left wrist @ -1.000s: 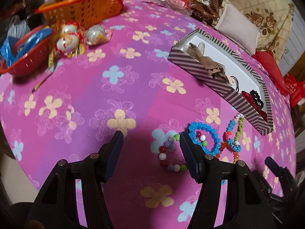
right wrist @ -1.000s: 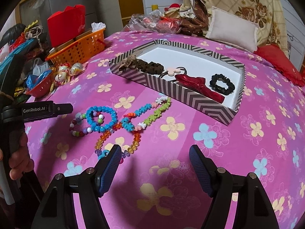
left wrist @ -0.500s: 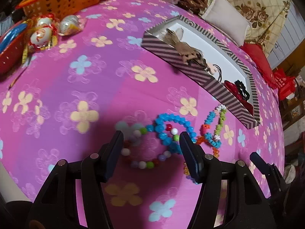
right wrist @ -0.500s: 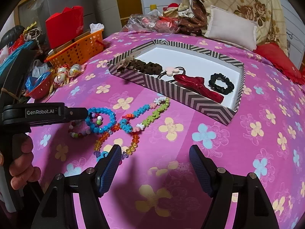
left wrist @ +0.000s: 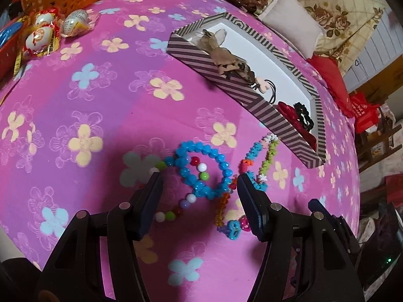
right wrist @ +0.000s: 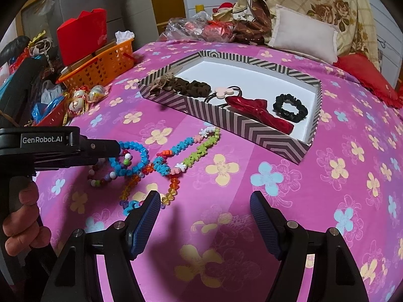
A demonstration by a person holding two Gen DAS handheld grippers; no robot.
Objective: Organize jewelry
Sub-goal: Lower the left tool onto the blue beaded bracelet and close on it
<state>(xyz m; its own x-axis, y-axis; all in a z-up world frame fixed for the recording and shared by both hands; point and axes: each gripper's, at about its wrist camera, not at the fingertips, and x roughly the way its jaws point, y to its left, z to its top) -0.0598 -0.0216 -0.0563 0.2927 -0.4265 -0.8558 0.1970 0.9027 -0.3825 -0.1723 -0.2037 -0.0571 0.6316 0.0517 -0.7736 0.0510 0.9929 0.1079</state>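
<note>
Between the gaping left hand-held gripper jaws lies the blue bead bracelet; right hand-held gripper, also apart, sits farther off.

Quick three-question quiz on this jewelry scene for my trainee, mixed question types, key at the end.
1. True or false: the blue bead bracelet lies between the open fingers of the left gripper.
2. Which item is in the striped box? A) black scrunchie B) green bead strand C) orange basket
3. Fill in: the right gripper holds ____.

Key: 1 true; 2 A; 3 nothing
</note>
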